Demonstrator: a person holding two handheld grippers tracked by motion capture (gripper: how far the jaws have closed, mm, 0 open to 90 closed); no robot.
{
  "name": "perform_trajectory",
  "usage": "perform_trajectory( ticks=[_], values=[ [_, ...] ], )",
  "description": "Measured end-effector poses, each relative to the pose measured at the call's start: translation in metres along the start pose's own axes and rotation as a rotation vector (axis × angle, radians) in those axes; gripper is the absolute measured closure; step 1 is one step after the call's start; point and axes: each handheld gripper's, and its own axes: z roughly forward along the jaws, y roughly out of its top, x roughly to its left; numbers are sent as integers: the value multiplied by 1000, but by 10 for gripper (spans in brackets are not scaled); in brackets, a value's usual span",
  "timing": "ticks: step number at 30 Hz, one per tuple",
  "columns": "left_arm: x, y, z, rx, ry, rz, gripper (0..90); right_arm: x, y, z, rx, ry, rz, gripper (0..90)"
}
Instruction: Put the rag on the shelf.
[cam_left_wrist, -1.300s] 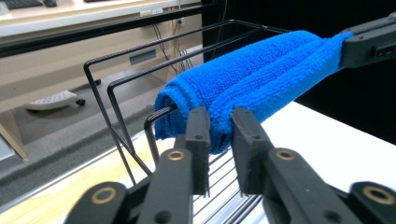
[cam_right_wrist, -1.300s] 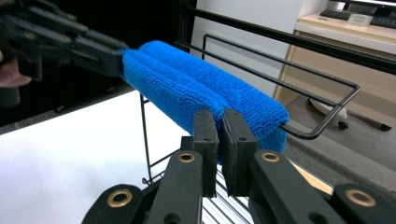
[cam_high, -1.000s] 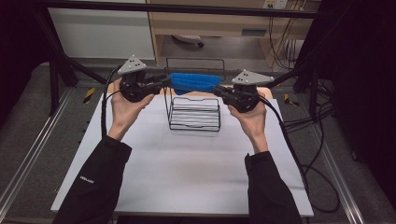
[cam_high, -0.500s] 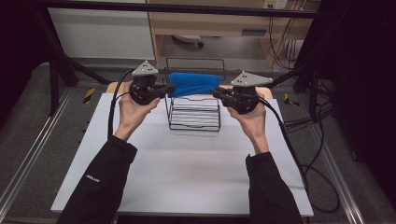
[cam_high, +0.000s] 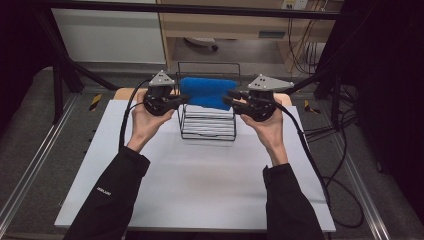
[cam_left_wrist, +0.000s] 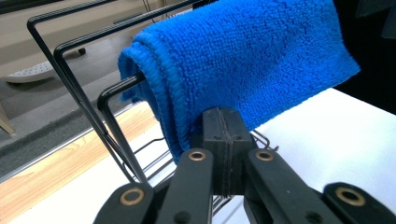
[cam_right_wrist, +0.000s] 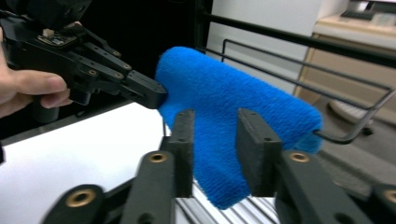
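Note:
A folded blue towel (cam_high: 207, 92) hangs over the top bar of a black wire rack (cam_high: 207, 131) at the back of the table. My left gripper (cam_high: 186, 99) is at the towel's left end, jaws pressed together on the towel's edge (cam_left_wrist: 243, 56); the right gripper view shows that left gripper (cam_right_wrist: 156, 95) nipping the cloth. At the towel's right end is my right gripper (cam_high: 226, 100). Its jaws have just been opening and stand apart (cam_right_wrist: 215, 126), with the hanging towel (cam_right_wrist: 233, 107) between them, unpressed.
The rack stands on a white board (cam_high: 200, 185) with a wooden strip (cam_high: 125, 92) behind it. Metal rails run along both sides. Cables (cam_high: 340, 185) trail off the right edge. A pale cabinet (cam_high: 240, 25) sits beyond the table.
My left hand has moved right and slightly down to the towel's left end. The right gripper's jaws have parted a little; that hand stayed put.

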Motion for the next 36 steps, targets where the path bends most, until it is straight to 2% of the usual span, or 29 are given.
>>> perform_trajectory(
  ticks=[4,7,11,17,22,27,33,36],
  values=[
    [1,-3,2,-2,4,-1,900,-3,-11,7,51,-13,25,872],
    [1,-5,3,-1,8,0,900,-7,-22,12,82,-48,33,896],
    [3,-7,5,-9,9,-4,900,-14,-31,16,94,-100,37,899],
    [3,-8,2,-16,-1,-8,898,-13,-31,12,63,-100,42,852],
    [2,-9,-8,-14,1,-8,827,-10,-26,0,29,-74,62,745],
    [3,-13,-17,1,9,-26,686,-9,-21,-12,6,-71,88,572],
    [4,-23,-27,18,34,-44,498,-10,-18,-23,8,-75,117,350],
    [4,-32,-32,23,35,-54,425,-11,-20,-28,27,-65,130,255]
  ],
)
